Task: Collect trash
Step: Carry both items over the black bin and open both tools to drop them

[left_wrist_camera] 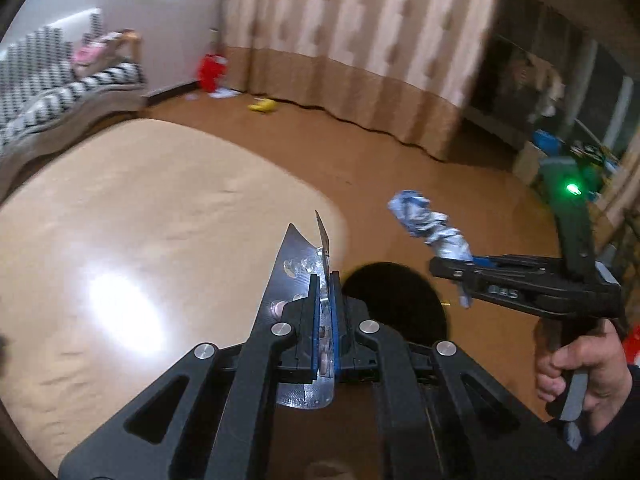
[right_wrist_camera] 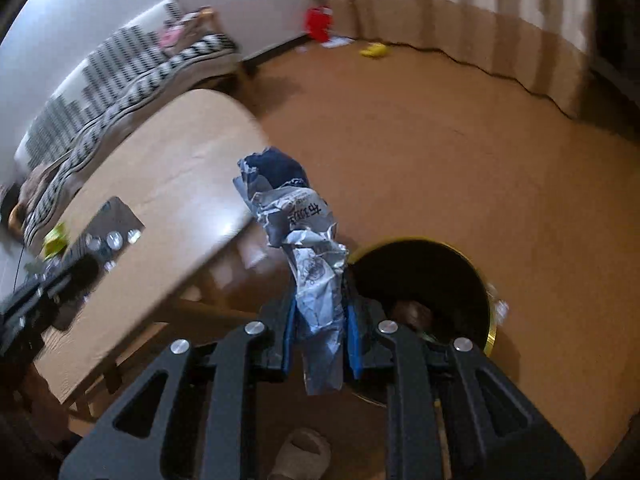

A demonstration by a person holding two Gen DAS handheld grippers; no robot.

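Observation:
My left gripper is shut on a dark, silvery blister pack, held edge-on over the edge of the light wooden table. Just beyond it, on the floor, stands a black round bin. To the right, a hand holds my right gripper, shut on a crumpled blue-and-white wrapper. In the right wrist view the wrapper sticks up from between the right gripper's blue pads, just left of the bin's gold rim. The left gripper with the blister pack is over the table.
A sofa with a zigzag cover stands behind the table. A red bag, scraps of paper and a yellow thing lie by the curtain. A slipper is on the floor below the gripper. Something yellow-green lies on the table.

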